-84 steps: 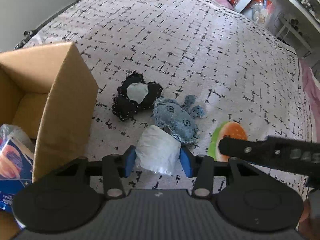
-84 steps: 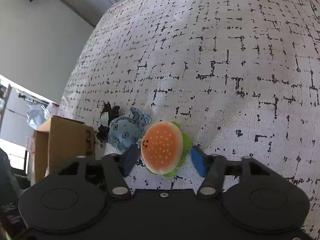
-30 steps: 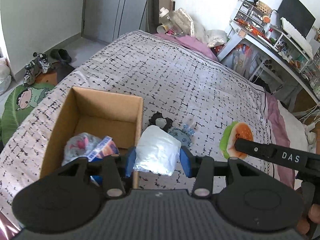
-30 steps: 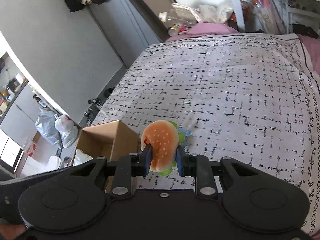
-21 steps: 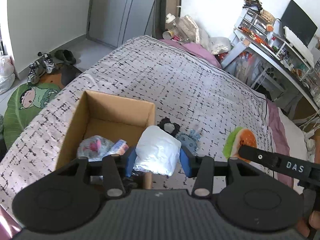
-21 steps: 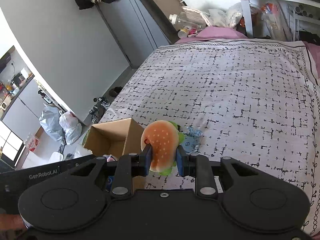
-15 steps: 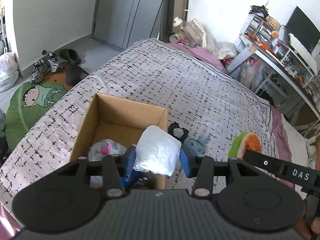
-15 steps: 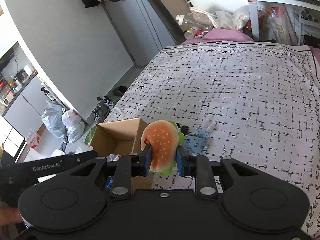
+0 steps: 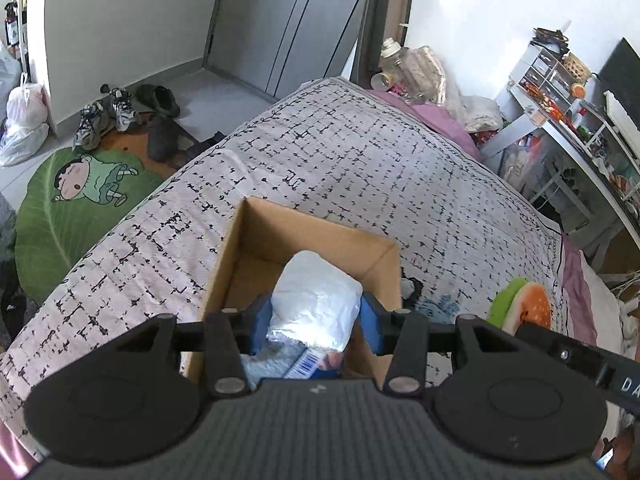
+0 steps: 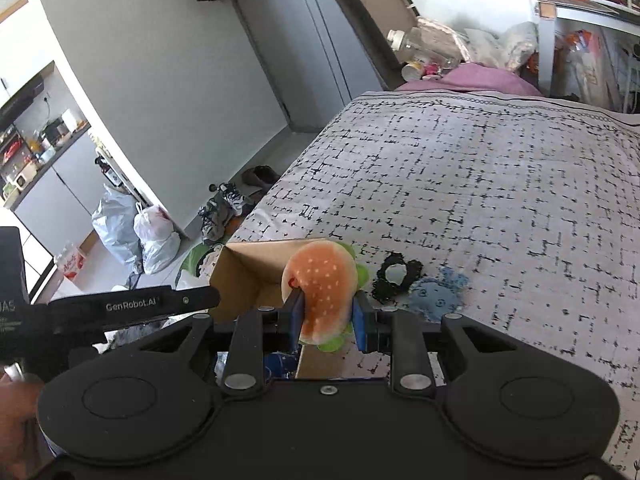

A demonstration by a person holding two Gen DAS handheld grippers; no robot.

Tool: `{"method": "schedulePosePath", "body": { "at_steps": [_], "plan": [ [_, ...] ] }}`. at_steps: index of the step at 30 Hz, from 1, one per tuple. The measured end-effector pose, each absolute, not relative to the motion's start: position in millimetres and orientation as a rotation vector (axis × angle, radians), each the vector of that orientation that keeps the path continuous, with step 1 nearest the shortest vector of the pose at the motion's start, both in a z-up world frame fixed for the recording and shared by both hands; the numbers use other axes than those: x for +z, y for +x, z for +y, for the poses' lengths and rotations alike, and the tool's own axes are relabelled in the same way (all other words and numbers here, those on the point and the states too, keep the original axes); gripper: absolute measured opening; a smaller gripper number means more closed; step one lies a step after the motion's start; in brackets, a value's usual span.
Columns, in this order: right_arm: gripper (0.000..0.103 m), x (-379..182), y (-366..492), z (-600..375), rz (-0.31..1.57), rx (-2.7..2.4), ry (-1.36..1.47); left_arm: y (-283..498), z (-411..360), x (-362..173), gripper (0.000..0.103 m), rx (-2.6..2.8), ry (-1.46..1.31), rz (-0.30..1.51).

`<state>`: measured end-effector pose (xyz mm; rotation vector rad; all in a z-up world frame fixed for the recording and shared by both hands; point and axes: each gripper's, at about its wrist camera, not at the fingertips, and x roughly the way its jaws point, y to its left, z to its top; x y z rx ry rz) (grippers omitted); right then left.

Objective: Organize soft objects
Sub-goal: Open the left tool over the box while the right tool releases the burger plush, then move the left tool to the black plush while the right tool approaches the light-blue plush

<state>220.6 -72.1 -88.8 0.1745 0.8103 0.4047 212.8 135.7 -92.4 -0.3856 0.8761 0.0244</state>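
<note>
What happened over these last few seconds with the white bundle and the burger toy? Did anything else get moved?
The left gripper lifted the white crinkly plastic bundle off the patterned bedspread and carried it over the open cardboard box. The right gripper closed on the plush hamburger toy, raised it and followed toward the box. Unchanged: the black plush and the blue plush lie on the bedspread; both grips hold.

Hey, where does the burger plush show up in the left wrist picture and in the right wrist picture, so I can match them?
Left wrist: burger plush at right edge, mid-height, beyond the cardboard box.
Right wrist: burger plush at centre, clamped in the right hand-held gripper.
Shared landmark: the cardboard box, left of the plush in both views.
</note>
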Motion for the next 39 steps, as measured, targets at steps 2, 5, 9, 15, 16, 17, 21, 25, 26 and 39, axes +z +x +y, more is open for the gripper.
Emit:
{"method": "schedulePosePath", "body": {
  "at_steps": [2, 5, 9, 15, 16, 17, 21, 25, 26, 39],
  "plan": [
    [0.025, -93, 226, -66, 0.826, 0.403, 0.167, 219, 141, -98, 0.046, 0.026, -0.391, 0.885],
    [0.025, -95, 231, -57, 0.834, 0.406, 0.166, 227, 149, -105, 0.046, 0.037, -0.405, 0.898],
    [0.025, -96, 239, -46, 0.838, 0.421, 0.168, 238, 159, -114, 0.047, 0.041, -0.417, 0.917],
    [0.025, -104, 251, -32, 0.873, 0.437, 0.178, 250, 168, -124, 0.05, 0.045, -0.429, 0.94],
    [0.025, -105, 253, -30, 0.879, 0.446, 0.183, 251, 170, -124, 0.05, 0.047, -0.43, 0.943],
    [0.025, -106, 254, -28, 0.887, 0.454, 0.187, 251, 170, -125, 0.05, 0.048, -0.432, 0.946],
    [0.031, -110, 257, -19, 0.911, 0.493, 0.183, 252, 172, -127, 0.05, 0.041, -0.434, 0.956],
    [0.039, -112, 257, -16, 0.925, 0.493, 0.175, 251, 171, -124, 0.05, 0.047, -0.425, 0.957],
    [0.04, -110, 256, -17, 0.921, 0.489, 0.178, 251, 171, -124, 0.05, 0.049, -0.424, 0.957],
    [0.054, -108, 254, -55, 0.926, 0.361, 0.228, 239, 149, -108, 0.06, 0.059, -0.379, 0.967]
  ]
}}
